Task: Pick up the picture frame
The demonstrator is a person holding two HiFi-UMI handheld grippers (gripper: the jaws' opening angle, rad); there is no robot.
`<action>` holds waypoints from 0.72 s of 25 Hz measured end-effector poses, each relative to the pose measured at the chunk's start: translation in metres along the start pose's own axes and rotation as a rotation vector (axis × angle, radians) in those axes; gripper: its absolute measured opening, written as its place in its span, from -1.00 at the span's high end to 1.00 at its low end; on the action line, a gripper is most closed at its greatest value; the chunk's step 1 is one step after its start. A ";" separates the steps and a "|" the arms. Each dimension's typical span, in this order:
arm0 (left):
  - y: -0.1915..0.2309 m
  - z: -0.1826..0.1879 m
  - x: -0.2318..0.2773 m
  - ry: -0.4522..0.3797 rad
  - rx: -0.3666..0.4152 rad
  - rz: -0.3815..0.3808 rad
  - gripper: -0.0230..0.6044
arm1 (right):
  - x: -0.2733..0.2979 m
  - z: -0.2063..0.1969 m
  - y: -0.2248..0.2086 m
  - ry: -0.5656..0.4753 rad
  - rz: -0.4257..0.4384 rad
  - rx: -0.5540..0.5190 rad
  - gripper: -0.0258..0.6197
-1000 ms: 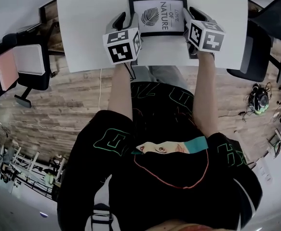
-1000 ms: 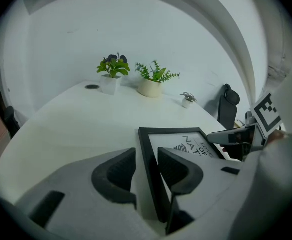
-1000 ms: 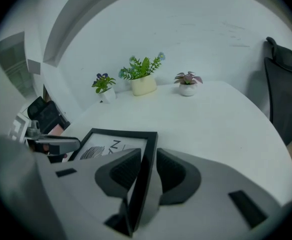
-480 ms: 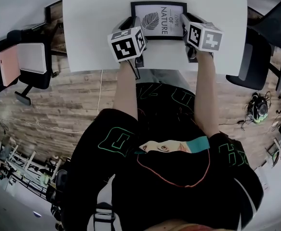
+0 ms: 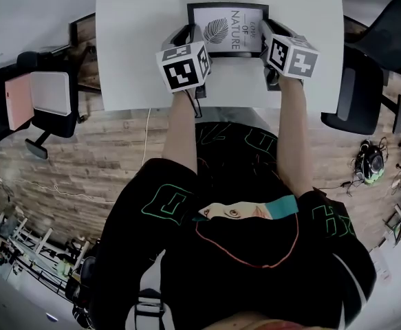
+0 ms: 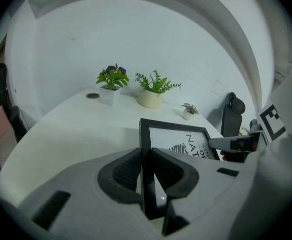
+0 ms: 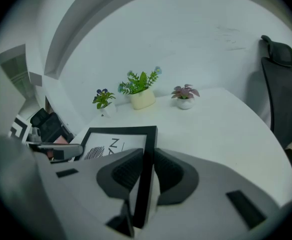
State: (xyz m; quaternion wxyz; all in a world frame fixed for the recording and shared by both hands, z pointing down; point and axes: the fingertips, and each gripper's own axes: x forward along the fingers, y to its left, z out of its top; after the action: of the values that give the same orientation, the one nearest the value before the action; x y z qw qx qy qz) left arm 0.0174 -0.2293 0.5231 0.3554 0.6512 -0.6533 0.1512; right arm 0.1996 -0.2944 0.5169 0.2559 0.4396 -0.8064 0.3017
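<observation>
The left gripper (image 6: 147, 155) and right gripper (image 7: 149, 155), jaws having just been closing, are pinching the left and right edges of the black rectangular leaf-print picture frame (image 5: 228, 27), sitting at the white table's (image 5: 135, 60) far middle.

The picture frame (image 5: 228, 29) is showing a black border around a white print with a dark leaf; the tabletop (image 5: 138, 47) is looking white, the floor (image 5: 104, 157) brown wood-grained.

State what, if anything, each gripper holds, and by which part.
Both hold the picture frame. The left gripper clamps the black border on its left side and the right gripper the border on its right side, the jaws of both having just been closing.
</observation>
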 end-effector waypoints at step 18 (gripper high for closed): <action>-0.043 0.105 -0.027 -0.233 0.101 -0.061 0.70 | -0.055 0.101 0.000 -0.229 -0.029 -0.047 0.70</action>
State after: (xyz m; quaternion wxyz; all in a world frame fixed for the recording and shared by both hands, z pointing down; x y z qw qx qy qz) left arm 0.0273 -0.2830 0.4198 0.2486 0.7010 -0.6614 0.0963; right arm 0.2116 -0.3360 0.4101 0.1768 0.4768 -0.8306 0.2269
